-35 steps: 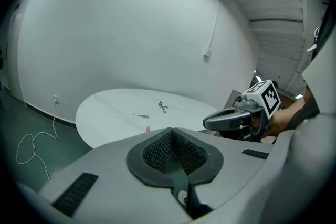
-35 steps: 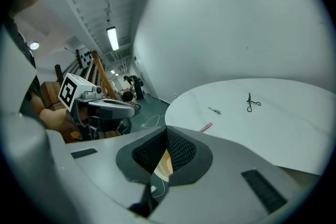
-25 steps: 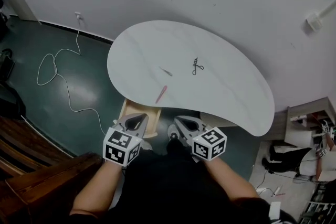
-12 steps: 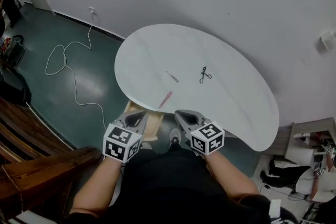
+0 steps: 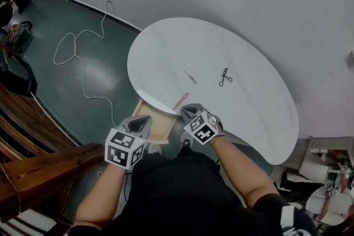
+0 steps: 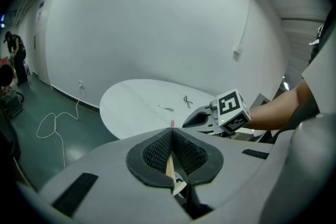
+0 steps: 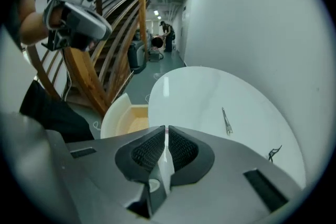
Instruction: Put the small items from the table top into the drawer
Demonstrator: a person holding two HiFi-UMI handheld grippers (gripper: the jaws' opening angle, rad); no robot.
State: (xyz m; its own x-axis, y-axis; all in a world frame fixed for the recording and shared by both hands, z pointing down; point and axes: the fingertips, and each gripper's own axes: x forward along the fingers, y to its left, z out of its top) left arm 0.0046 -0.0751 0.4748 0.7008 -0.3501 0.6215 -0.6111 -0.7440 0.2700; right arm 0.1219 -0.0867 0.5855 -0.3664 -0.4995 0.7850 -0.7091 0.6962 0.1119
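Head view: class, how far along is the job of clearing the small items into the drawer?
Done: the drawer stands open under the table edge. In hand: nothing yet. The right gripper, jaws slightly apart and empty, sits by the pink item. The left gripper is shut and empty. Left: the pink item, the small metal piece and the black looped tool all lie on the table.

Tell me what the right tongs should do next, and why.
Probably spread the right tongs wider and ease them forward over the pink stick. It lies at the table edge just ahead of them, only a narrow gap shows between them, and the drawer below is open.
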